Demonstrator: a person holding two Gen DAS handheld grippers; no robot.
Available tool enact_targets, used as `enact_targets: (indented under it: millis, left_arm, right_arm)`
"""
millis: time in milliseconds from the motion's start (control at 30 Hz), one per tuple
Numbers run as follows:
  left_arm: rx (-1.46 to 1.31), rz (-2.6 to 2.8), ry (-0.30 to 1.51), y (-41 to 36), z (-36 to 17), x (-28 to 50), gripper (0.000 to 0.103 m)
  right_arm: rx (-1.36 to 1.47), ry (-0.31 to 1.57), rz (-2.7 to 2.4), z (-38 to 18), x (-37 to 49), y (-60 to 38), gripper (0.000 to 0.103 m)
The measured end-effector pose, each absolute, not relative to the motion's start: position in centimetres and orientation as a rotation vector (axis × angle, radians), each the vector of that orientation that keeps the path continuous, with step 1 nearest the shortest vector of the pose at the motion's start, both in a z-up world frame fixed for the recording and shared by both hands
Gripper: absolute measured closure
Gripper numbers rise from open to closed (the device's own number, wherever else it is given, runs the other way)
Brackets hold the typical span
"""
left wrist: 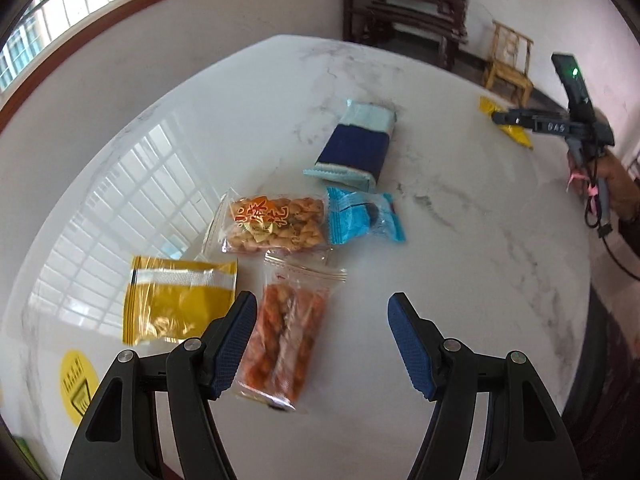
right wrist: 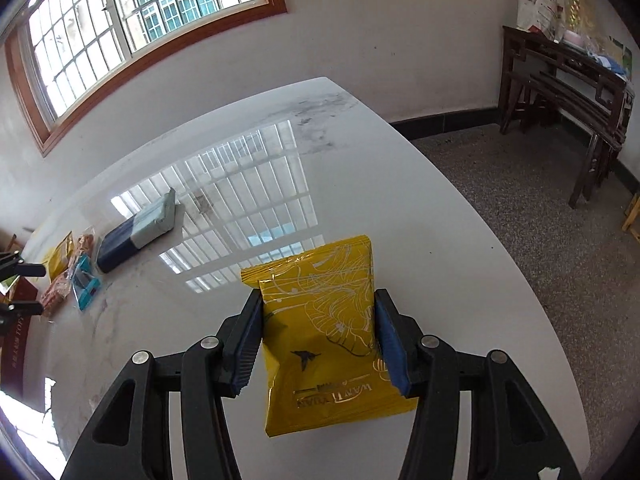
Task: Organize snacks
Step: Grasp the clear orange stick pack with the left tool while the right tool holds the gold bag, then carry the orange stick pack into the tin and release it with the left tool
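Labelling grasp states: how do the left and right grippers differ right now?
1. The left gripper has its jaws wide apart with nothing between the pads; the right gripper is clamped on a yellow snack packet.
2. The left gripper hovers over the snack cluster, its tip near the clear bag of orange twists; the right gripper is apart from that cluster, over bare marble table.

Both have black arms and blue ribbed pads.

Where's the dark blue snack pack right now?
The dark blue snack pack lies flat on the marble table, farthest in the snack cluster, just beyond the light blue packet in the left wrist view.
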State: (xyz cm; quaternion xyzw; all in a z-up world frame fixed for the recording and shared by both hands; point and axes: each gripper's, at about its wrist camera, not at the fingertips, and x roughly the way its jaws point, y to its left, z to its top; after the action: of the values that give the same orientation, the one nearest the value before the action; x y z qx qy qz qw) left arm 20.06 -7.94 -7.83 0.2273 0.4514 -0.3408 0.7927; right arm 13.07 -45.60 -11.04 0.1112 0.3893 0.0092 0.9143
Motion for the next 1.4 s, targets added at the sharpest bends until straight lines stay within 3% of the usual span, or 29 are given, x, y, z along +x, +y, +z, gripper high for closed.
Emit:
enact_targets:
  millis: [333,433,500,567,967,1200,1400]
  left_arm:
    - [0.537,-0.728,1.106,-8.0,-10.9,22.2,0.038]
    - [0.509,-0.75,1.111,-8.0,-11.0,21.8,0.044]
    - [0.475,-0.71,1.117,-8.0,-10.8,21.8,0.059]
    - [0.433,-0.641,1.123,-8.0,-10.8,21.9,0.061]
    - [-0.134,-0.356,1.038,-2.4,-8.8,13.2,0.062]
    - [-0.339,-0.328,0.986,2.9,-5.4,6.5,0.061]
    - [-0.358,-0.186,0.927,9.5,-2.0,4.8,0.061]
  right_arm:
    - [0.301,0.8,-0.032,-11.4,13.1,-47.6,0.052]
    - [0.316,0.801,-0.087,-11.5,13.5,-48.0,0.052]
    - [0.324,0.801,-0.129,-11.5,14.0,-48.2,0.052]
    - [0.333,0.8,-0.163,-11.6,14.3,-48.2,0.052]
    - [0.336,0.802,-0.238,-11.5,15.0,-48.0,0.051]
    - [0.311,0.814,-0.25,-11.5,15.3,-47.8,0.05]
    - [0.295,0.822,-0.258,-11.5,15.6,-47.6,0.05]
